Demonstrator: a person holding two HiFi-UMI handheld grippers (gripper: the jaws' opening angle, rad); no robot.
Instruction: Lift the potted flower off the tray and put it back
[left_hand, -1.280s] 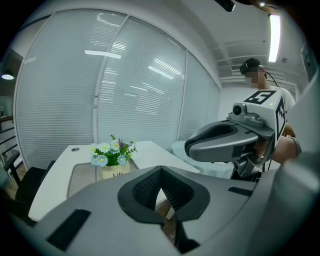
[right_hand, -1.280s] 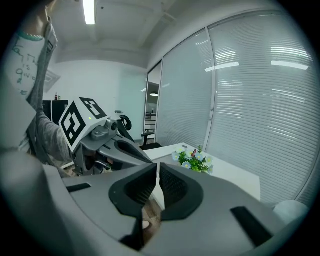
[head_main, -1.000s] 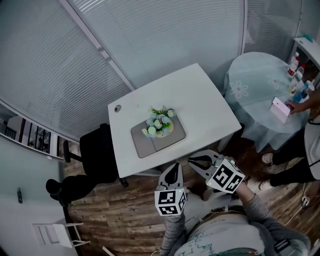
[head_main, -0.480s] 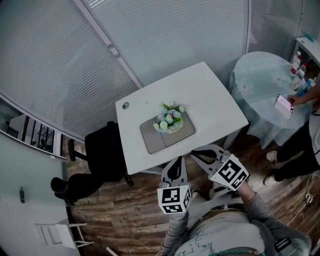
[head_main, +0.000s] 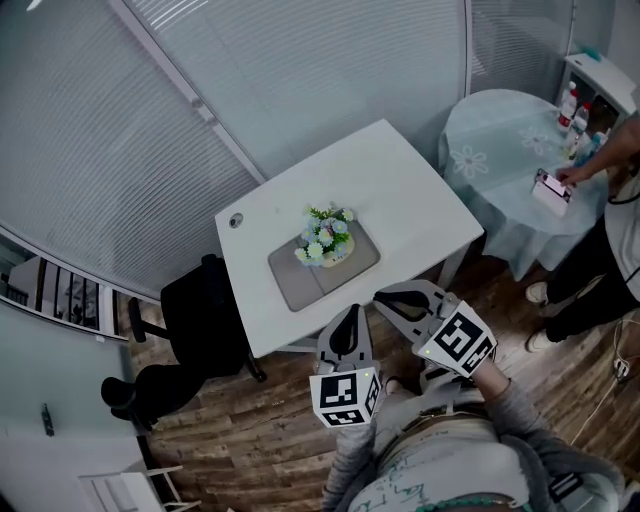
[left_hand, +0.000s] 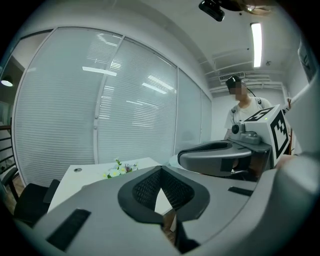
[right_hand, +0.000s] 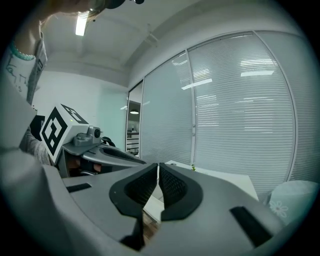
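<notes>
A potted flower (head_main: 323, 238) with pale blue, white and yellow blooms stands on a grey tray (head_main: 322, 268) in the middle of a white table (head_main: 400, 190). Both grippers hang off the table's near edge, above the wooden floor. My left gripper (head_main: 345, 326) is shut and holds nothing; my right gripper (head_main: 388, 301) beside it is shut and empty too. In the left gripper view the flower (left_hand: 120, 169) shows small and far past the closed jaws, with the right gripper (left_hand: 220, 157) alongside. The right gripper view shows the table (right_hand: 225, 176) beyond its closed jaws.
A black office chair (head_main: 195, 320) stands at the table's left. A round table with a pale cloth (head_main: 510, 160) and bottles sits at the right, where a person (head_main: 610, 230) holds a pink device. Glass walls with blinds run behind the table.
Both grippers have risen a little and tipped toward level, staying shut. The head view has shifted, so the table sits slightly differently in frame. The flower remains on the tray.
</notes>
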